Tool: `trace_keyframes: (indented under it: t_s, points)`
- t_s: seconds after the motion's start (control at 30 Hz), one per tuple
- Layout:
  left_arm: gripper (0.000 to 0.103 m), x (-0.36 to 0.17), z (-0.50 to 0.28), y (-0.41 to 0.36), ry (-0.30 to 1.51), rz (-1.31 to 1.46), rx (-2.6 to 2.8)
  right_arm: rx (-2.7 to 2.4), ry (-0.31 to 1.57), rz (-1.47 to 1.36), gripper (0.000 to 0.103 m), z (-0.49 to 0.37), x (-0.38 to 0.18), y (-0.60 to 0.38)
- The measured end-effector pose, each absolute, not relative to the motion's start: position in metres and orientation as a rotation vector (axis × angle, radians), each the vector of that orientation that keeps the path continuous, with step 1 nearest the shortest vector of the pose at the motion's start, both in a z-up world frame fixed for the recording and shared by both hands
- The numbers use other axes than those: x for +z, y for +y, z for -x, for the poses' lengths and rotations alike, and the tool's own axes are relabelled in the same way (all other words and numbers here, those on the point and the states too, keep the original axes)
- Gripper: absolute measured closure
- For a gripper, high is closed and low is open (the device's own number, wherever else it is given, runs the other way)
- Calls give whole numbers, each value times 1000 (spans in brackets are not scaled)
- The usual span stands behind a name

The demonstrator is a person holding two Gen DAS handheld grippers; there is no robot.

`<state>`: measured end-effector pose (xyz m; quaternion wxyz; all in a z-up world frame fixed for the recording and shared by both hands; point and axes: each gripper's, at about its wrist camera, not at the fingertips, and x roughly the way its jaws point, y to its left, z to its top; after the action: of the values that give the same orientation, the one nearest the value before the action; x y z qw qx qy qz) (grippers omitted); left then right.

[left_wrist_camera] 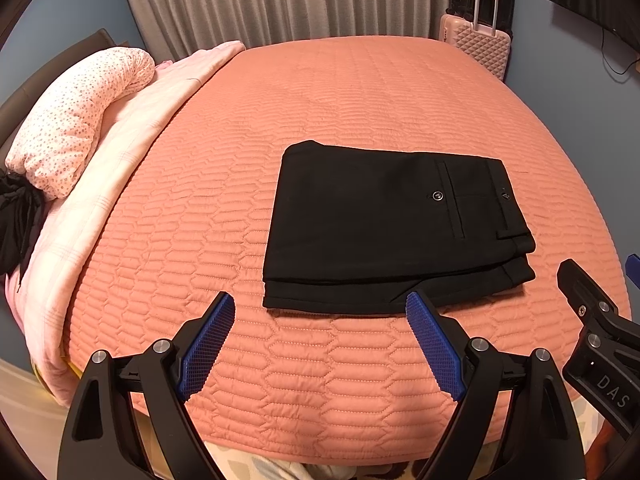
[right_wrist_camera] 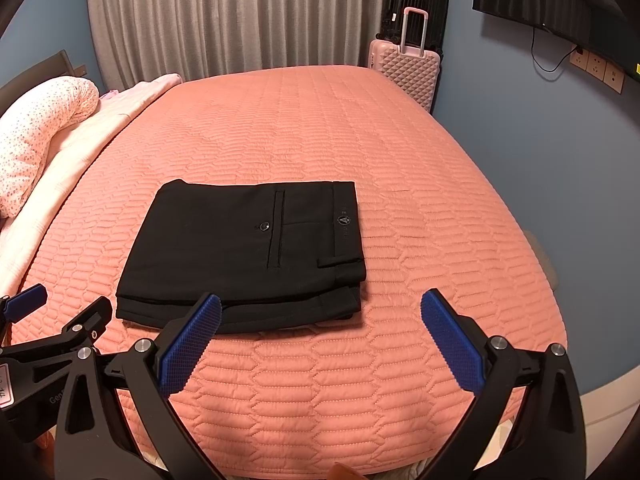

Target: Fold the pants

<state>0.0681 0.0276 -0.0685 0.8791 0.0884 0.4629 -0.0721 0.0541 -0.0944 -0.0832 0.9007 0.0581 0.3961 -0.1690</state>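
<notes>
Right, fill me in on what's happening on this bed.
A person is folding pants with a pair of handheld tongs. The black pants already lie folded into a neat rectangle on the salmon quilted bedspread, back pocket and waistband facing up. Neither tool holds anything: the left tongs and the right tongs both hang open over the near edge of the bed, just short of the pants. The fold looks finished.
</notes>
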Motion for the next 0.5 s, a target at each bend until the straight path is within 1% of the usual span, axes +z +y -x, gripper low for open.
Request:
trace_keyframes:
  t_s: [0.5]
  points:
    - [17, -69, -68, 30, 964, -185, -151, -346, 819, -120, 5, -55, -83, -95]
